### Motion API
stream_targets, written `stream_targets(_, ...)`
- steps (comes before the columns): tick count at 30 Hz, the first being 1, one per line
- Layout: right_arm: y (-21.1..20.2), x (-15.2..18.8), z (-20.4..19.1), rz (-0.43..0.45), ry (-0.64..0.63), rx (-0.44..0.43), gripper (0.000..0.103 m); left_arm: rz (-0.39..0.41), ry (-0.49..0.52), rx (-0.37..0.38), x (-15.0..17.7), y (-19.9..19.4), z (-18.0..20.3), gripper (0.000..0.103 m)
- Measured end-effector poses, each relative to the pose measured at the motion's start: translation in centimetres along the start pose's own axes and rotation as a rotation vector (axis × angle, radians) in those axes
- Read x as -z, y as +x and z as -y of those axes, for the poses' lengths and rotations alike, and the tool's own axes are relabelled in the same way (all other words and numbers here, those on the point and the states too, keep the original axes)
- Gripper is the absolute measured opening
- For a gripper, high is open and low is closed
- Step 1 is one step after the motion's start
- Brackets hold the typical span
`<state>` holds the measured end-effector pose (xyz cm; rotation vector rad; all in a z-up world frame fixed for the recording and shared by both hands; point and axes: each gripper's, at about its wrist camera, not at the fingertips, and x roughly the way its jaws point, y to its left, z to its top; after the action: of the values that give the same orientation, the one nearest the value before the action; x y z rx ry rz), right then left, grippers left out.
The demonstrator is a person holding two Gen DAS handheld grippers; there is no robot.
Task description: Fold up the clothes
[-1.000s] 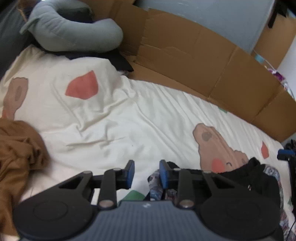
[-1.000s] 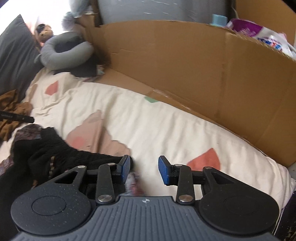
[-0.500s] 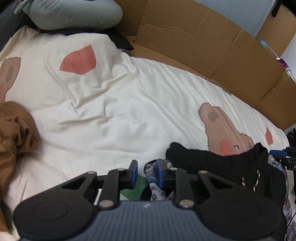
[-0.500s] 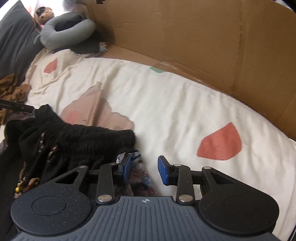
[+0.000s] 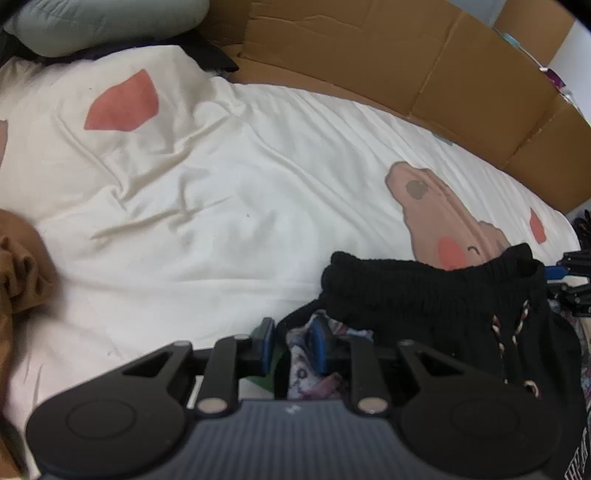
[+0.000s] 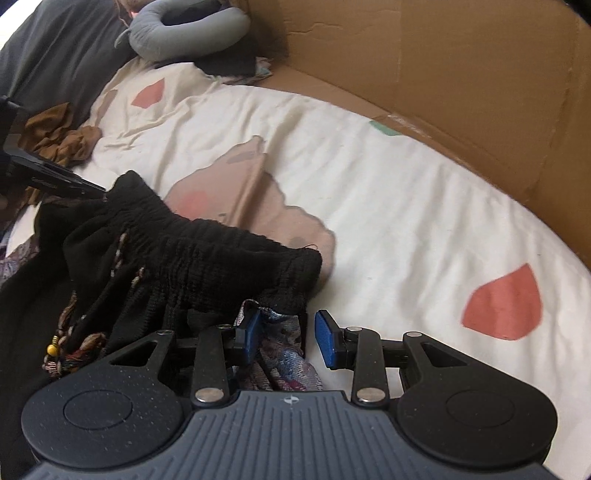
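- Left gripper (image 5: 291, 345) sitting with its blue pads narrowly parted, patterned grey-and-purple printed cloth (image 5: 314, 373) bunching in the gap; not clear whether clenching on it or merely straddling it.
- Right gripper (image 6: 286, 338) standing released, pads wide apart, the same printed cloth lying between them but only the left-hand pad touching it.
- Lying just beyond both claws: black ribbed knit garment with a gathered waistband and braided drawstring (image 6: 192, 251), crumpled in a heap on the cream bedsheet with bear and red shape prints (image 5: 229, 206), not lying flat or folded.
- Resting further off: rumpled brown garment (image 6: 59, 136) at the sheet's far edge, grey curved cushion (image 6: 188, 26) and brown cardboard wall (image 6: 443, 66) behind.
- Risking, judging from this: catching printed cloth and black knit together, so dragging two layers at once; slipping off a thin pinch; snagging the drawstring on a pad.
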<state>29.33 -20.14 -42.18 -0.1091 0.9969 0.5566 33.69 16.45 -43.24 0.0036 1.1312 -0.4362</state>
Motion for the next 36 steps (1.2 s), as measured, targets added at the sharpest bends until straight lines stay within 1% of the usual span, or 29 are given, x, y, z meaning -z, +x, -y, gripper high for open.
stream_targets(3, 0.3, 0.2, -0.5, 0.003, -0.021, -0.009, 0.040, -0.010, 0.036, 0.003, 0.2, 0.2, 0.6, 0.024)
stream_targets(4, 0.3, 0.2, -0.6, 0.005, -0.027, -0.013, 0.038, -0.012, 0.045, 0.003, 0.3, 0.3, 0.7, 0.025)
stream_targets(5, 0.3, 0.2, -0.7, 0.006, -0.034, -0.018, 0.032, -0.013, 0.054, 0.003, 0.4, 0.3, 0.9, 0.025)
stream_targets(6, 0.3, 0.2, -0.8, 0.006, -0.039, -0.021, 0.030, -0.015, 0.062, 0.003, 0.4, 0.4, 1.0, 0.026)
stream_targets(7, 0.3, 0.2, -0.8, 0.006, -0.044, -0.024, 0.024, -0.016, 0.067, 0.004, 0.5, 0.4, 1.1, 0.026)
stream_targets(8, 0.2, 0.1, -0.9, 0.005, -0.049, -0.027, 0.021, -0.016, 0.072, 0.005, 0.5, 0.4, 1.1, 0.026)
stream_targets(9, 0.0, 0.1, -1.2, 0.007, -0.071, -0.014, 0.018, -0.017, 0.076, 0.004, 0.5, 0.4, 1.2, 0.026)
stream_targets(11, -0.2, 0.0, -1.1, 0.004, -0.086, 0.013, 0.009, -0.016, 0.077, 0.004, 0.5, 0.4, 1.2, 0.026)
stream_targets(17, -1.0, -0.3, -0.8, -0.004, -0.125, 0.091, 0.006, -0.014, 0.082, 0.002, 0.7, 0.5, 1.2, 0.027)
stream_targets(20, -1.4, -0.4, -0.7, -0.008, -0.145, 0.131, 0.005, -0.025, 0.110, 0.000, 0.9, 0.4, 1.3, 0.031)
stream_targets(22, -1.6, -0.5, -0.6, -0.010, -0.158, 0.157, 0.004, -0.029, 0.125, -0.002, 1.1, 0.3, 1.4, 0.036)
stream_targets(25, -2.0, -0.7, -0.4, -0.014, -0.177, 0.196, 0.003, -0.031, 0.141, -0.001, 1.3, 0.2, 1.4, 0.037)
stream_targets(26, -2.2, -0.7, -0.4, -0.015, -0.184, 0.209, 0.003, -0.032, 0.151, 0.003, 1.3, 0.2, 1.5, 0.036)
stream_targets(27, -2.0, -0.6, -0.3, -0.018, -0.181, 0.217, 0.003, -0.033, 0.160, 0.007, 1.3, 0.2, 1.6, 0.031)
stream_targets(28, -2.0, -0.5, -0.2, -0.019, -0.179, 0.220, 0.003, -0.034, 0.170, 0.011, 1.3, 0.1, 1.7, 0.020)
stream_targets(30, -1.9, -0.4, -0.2, -0.015, -0.178, 0.230, 0.003, -0.025, 0.185, 0.009, 1.3, -0.1, 1.9, 0.013)
stream_targets(31, -2.0, -0.4, -0.3, -0.010, -0.180, 0.236, 0.003, -0.011, 0.193, 0.000, 1.3, -0.4, 2.1, 0.010)
stream_targets(36, -2.6, -0.8, 0.0, 0.011, -0.170, 0.261, 0.002, 0.084, 0.176, -0.028, 1.1, -2.2, 1.9, 0.007)
